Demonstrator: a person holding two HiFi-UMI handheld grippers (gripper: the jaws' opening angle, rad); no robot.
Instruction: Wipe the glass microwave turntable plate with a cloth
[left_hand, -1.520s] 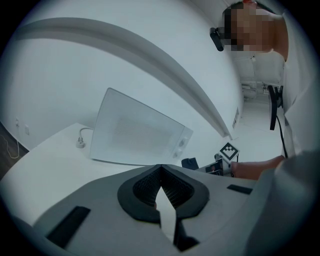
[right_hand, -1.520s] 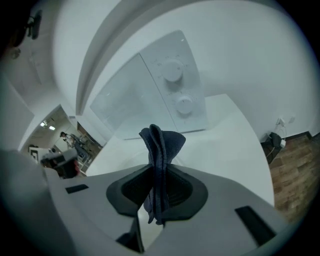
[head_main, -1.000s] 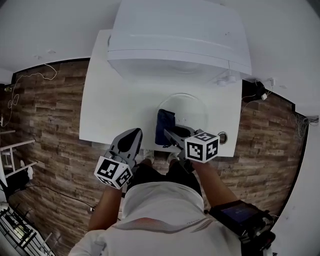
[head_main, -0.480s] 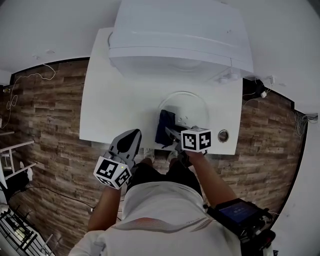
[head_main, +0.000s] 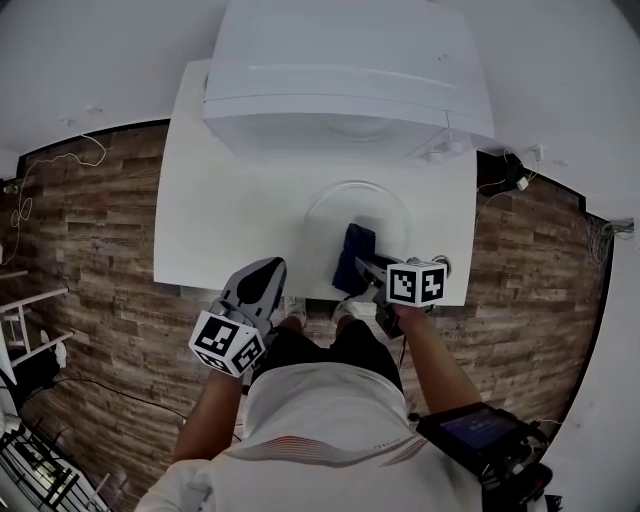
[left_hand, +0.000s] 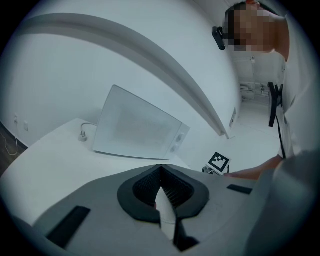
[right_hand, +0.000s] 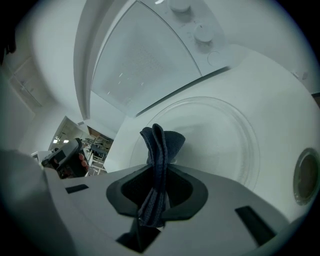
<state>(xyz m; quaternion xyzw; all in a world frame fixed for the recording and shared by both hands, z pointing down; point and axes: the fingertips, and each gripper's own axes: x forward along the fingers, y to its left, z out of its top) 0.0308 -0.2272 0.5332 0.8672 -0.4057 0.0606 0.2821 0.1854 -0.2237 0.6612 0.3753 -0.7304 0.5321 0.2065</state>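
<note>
left claw (head_main: 260, 272) pressed together, nothing in it, at the near edge of the white tabletop (head_main: 225, 215); right claw (head_main: 368, 268) pinching the dark blue cloth (right_hand: 159, 150) over the near right rim of the glass turntable plate (head_main: 345, 205), which lies flat just before the microwave (head_main: 340, 70).

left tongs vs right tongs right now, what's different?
Left tongs are shut on nothing; right tongs are shut on the dark blue cloth. Left tongs hang at the table's near edge; right tongs reach the glass plate's near rim. Both point toward the microwave.
</note>
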